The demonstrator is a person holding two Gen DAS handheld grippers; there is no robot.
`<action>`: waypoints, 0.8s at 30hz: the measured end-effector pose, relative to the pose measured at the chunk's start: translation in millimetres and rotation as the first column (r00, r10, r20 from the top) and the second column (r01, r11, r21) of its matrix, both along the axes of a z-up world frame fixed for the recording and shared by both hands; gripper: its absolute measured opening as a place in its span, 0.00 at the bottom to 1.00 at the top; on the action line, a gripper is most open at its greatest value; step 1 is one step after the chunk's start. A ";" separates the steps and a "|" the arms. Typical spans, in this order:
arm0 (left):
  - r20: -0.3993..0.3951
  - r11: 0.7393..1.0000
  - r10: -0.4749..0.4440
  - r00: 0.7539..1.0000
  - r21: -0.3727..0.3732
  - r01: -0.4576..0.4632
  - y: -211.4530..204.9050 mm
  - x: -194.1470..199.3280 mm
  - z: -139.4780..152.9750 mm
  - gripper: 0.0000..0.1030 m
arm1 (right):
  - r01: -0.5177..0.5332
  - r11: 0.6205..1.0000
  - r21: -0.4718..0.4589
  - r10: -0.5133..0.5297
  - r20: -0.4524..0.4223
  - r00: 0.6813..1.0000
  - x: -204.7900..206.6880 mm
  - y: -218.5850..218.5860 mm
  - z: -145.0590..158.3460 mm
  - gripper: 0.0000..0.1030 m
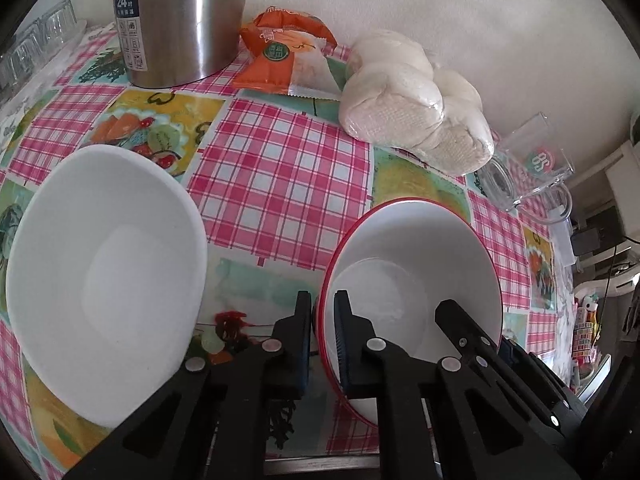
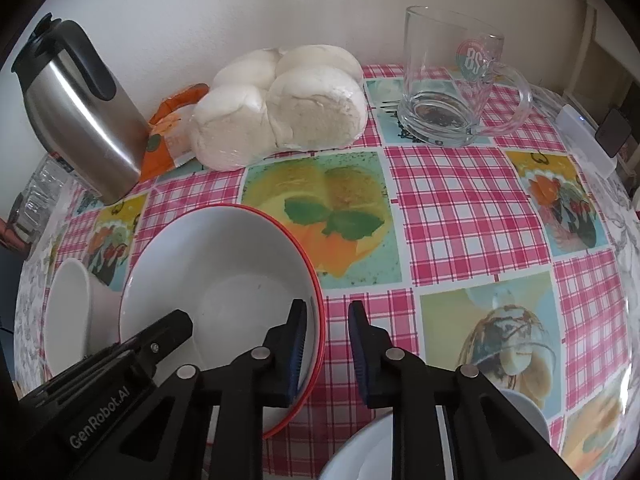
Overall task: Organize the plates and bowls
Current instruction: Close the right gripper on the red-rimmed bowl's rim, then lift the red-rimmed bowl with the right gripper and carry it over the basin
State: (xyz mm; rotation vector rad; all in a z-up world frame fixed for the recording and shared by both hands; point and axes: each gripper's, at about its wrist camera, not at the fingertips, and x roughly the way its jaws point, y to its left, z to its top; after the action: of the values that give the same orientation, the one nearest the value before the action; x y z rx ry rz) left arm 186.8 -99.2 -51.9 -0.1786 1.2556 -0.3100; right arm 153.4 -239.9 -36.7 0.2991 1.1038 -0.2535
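Both claws straddle the rim of the red-rimmed bowl (image 1: 416, 280) from opposite sides. The left claw (image 1: 322, 344) looks clenched on the near wall, 1 finger inside and 1 outside with barely any gap. The right claw (image 2: 327, 352) has 1 finger inside the far wall, but its outer finger stands apart from the rim, so it reads as released. The bowl appears tilted, possibly lifted at one edge; I cannot tell how much of its base touches the tabletop (image 1: 280, 184). The white bowl (image 1: 108, 280) sits just left of the left claw, a likely stacking target. Risk: with only 1 firm pinch on a smooth glazed wall, the bowl could pivot or slip and knock the white bowl if swung quickly.
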 end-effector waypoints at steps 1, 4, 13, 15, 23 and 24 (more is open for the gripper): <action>0.000 1.000 0.000 1.000 -0.003 0.000 0.2 0.3 0.3 0.11 | 0.001 1.000 0.004 -0.001 0.000 1.000 0.2 -0.3 -0.1 0.19; -0.002 1.000 -0.003 1.000 -0.015 0.003 0.2 0.7 0.6 0.11 | 0.006 1.000 0.023 -0.006 0.008 1.000 -0.7 -0.6 -0.5 0.12; 0.051 1.000 -0.013 0.999 0.003 0.013 -1.2 -6.6 17.5 0.11 | 0.048 0.995 0.088 -0.056 0.084 0.995 -15.9 -4.2 8.1 0.09; 0.067 1.000 -0.020 0.998 0.000 0.020 -2.7 -8.8 24.0 0.11 | 0.054 0.995 0.087 -0.064 0.118 0.991 -22.3 -5.3 16.2 0.09; 0.158 0.999 -0.045 0.986 0.001 0.045 -12.2 -29.3 65.6 0.11 | 0.081 0.992 0.098 -0.101 0.214 0.972 -50.4 -10.3 48.7 0.10; 0.165 0.999 -0.046 0.985 -0.003 0.047 -11.6 -32.1 70.3 0.11 | 0.082 0.992 0.100 -0.103 0.222 0.970 -54.0 -10.5 52.6 0.10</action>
State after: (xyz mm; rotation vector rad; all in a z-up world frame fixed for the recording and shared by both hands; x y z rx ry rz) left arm 154.7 -110.8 18.5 -0.1267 1.0962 -0.3622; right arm 99.4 -250.4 15.9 0.4504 0.8772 -0.2463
